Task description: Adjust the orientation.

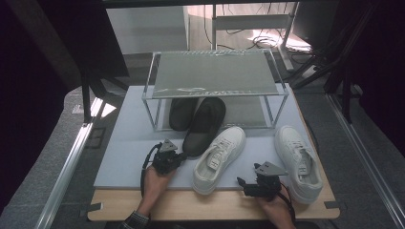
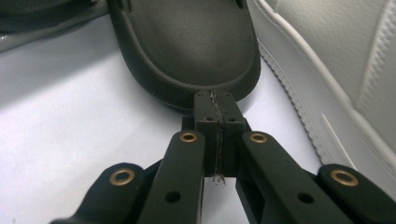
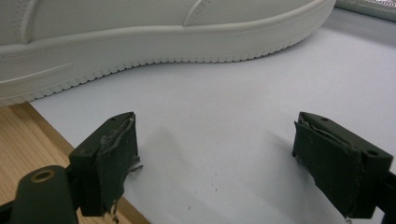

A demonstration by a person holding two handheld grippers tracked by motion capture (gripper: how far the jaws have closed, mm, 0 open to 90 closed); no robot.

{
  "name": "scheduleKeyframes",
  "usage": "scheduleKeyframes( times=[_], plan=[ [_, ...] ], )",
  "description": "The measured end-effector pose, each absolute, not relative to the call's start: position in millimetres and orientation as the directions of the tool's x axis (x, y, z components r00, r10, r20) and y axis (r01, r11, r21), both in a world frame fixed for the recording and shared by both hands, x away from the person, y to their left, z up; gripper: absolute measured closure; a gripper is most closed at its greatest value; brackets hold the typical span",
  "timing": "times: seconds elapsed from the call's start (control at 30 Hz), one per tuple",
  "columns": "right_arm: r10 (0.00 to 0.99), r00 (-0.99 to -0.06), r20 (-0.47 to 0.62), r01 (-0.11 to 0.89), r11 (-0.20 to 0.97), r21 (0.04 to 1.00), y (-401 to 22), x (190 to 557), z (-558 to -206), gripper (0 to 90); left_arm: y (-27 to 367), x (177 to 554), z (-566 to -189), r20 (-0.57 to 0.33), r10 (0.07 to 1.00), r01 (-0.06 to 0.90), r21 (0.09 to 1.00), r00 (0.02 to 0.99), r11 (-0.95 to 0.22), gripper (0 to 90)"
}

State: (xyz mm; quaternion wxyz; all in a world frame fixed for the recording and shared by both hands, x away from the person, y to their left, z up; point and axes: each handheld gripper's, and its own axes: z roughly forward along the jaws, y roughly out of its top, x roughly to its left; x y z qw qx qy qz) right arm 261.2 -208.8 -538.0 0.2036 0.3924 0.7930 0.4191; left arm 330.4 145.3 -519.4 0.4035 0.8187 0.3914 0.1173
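Evidently pressed together with nothing between, the left gripper (image 2: pixel 215 100) noses the black rubber clog's (image 2: pixel 187 42) heel on the pale grey mat (image 1: pixel 129 143); pushed off-centre, it could skew into the white leather sneaker (image 1: pixel 219 157), while the right gripper (image 3: pixel 215 154) waits, its jaws wide apart.

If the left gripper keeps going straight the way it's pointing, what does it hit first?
Most likely the black shoe: the shut left gripper points at its rounded near end, seemingly almost touching, though the gap is hard to judge.
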Motion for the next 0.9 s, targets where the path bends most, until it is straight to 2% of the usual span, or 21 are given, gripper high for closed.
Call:
scheduleKeyframes(
  times=[0.9],
  plan=[
    [0.793, -0.609, 0.007, 0.452, 0.34, 0.825, -208.8, 261.2, -538.0, 14.3, 108.7, 365.5, -506.6, -0.123, 0.728, 0.521, 0.778, 0.674, -0.352, 87.1]
  ],
)
